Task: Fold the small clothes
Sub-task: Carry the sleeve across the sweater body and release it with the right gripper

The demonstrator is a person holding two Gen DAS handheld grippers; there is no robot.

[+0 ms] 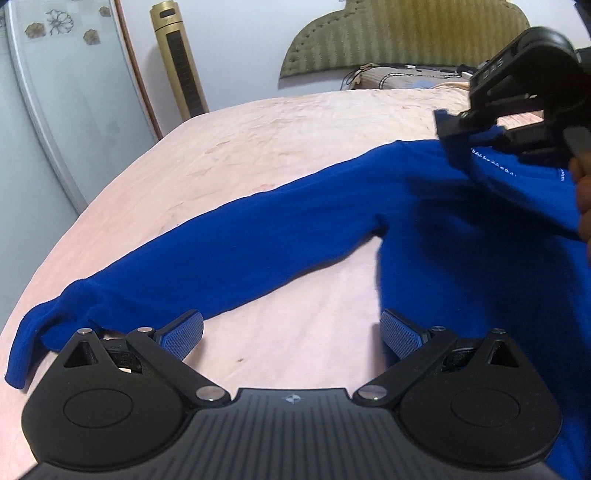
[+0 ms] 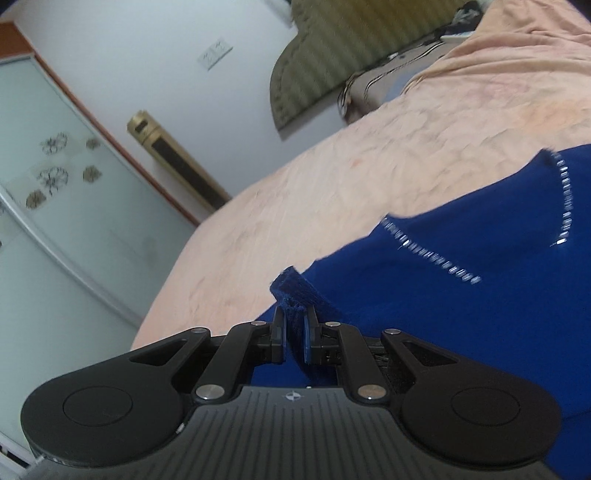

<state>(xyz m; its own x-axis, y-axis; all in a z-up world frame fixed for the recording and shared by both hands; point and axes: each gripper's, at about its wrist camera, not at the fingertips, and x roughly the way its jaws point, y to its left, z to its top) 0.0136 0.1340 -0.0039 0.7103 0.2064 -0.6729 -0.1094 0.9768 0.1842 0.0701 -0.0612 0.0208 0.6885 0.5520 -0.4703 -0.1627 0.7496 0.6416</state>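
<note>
Sweater [image 1: 424,229] lies on bed [image 1: 277,147]; right tool [image 2: 294,332] pinches its edge, left tool [image 1: 291,334] gapes; sleeve [image 1: 207,266] probably folds next.

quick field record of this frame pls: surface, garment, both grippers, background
surface: bed with pink sheet
garment: blue sweater, one sleeve stretched out flat on the sheet, sparkly trim near the neckline
left gripper: open, above the sheet near the sleeve, holding nothing
right gripper: shut on a sweater edge, lifting it
background: gold tower fan, green headboard, glass door
</note>
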